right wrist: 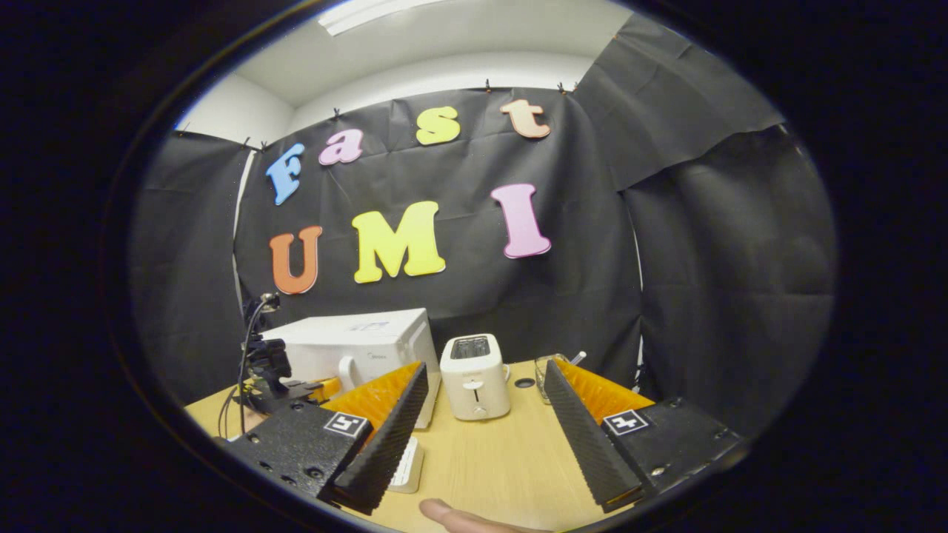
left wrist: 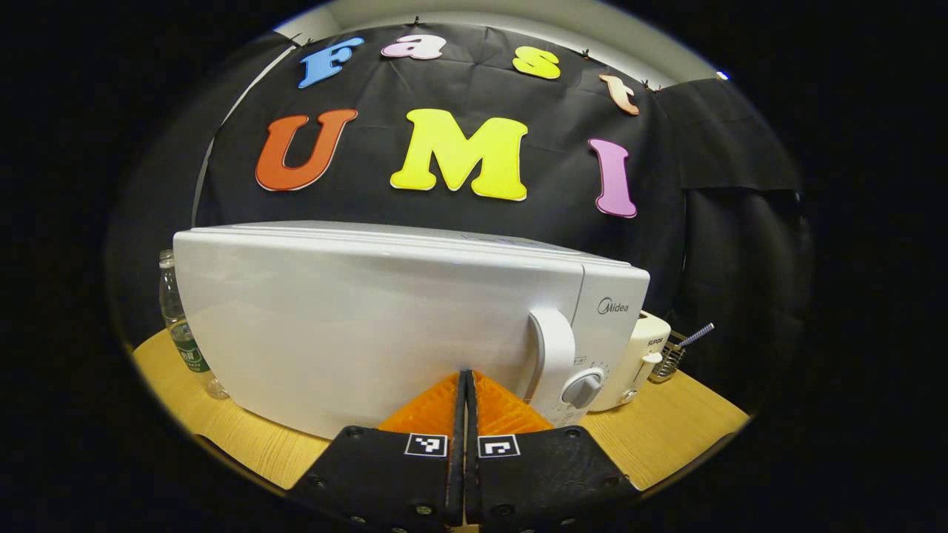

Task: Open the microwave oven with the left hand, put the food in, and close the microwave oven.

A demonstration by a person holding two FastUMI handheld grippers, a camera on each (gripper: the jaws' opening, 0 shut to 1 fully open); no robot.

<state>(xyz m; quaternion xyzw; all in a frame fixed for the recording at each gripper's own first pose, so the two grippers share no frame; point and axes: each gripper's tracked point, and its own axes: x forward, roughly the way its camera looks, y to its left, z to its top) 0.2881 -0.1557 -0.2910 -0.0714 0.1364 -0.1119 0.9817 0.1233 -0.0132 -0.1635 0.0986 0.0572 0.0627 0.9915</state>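
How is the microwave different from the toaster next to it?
The microwave is a wide, low box; the toaster is narrow and stands tall. The microwave has a front door with a handle and a round knob; the toaster has slots on top and a lever on its front. Both are pale and sit on the wooden table.
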